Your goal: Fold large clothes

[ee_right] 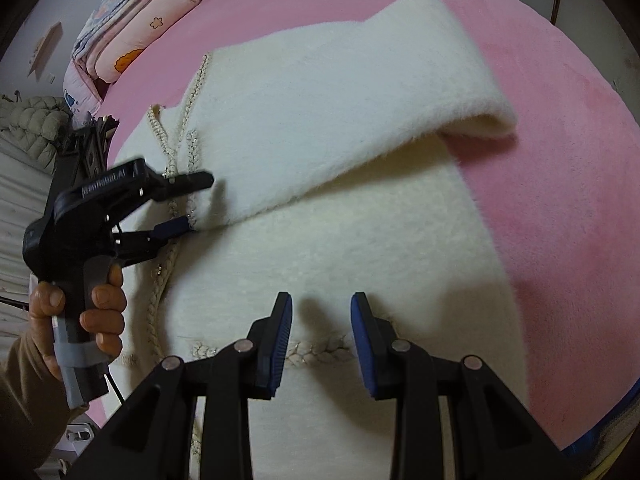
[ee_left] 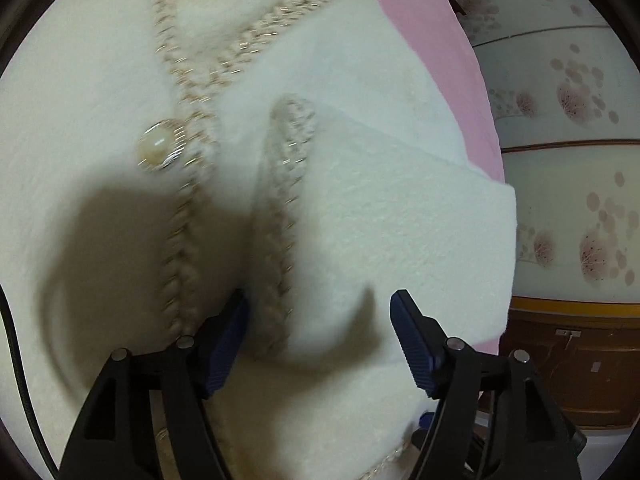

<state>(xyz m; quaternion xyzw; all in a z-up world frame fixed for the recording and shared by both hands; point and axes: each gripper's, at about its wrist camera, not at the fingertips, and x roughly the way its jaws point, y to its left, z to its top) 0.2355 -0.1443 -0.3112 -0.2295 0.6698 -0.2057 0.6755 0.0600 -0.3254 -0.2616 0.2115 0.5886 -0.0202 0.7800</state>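
A cream fuzzy cardigan (ee_right: 320, 240) with braided trim lies on a pink bed (ee_right: 560, 160). One sleeve (ee_right: 360, 92) is folded across its body. In the left wrist view the cardigan (ee_left: 360, 220) fills the frame, with a round pearly button (ee_left: 158, 146) and the braided sleeve cuff (ee_left: 280, 208). My left gripper (ee_left: 320, 312) is open, its fingers astride the cuff end of the folded sleeve; it also shows in the right wrist view (ee_right: 192, 204). My right gripper (ee_right: 322, 316) is open and empty, just above the braided hem (ee_right: 316, 348).
Folded floral quilts (ee_right: 132, 28) lie at the bed's far left. A padded jacket (ee_right: 32, 124) lies beside the bed. A flowered sliding wardrobe door (ee_left: 572, 120) and a brown wooden base (ee_left: 572, 360) stand beyond the bed's edge.
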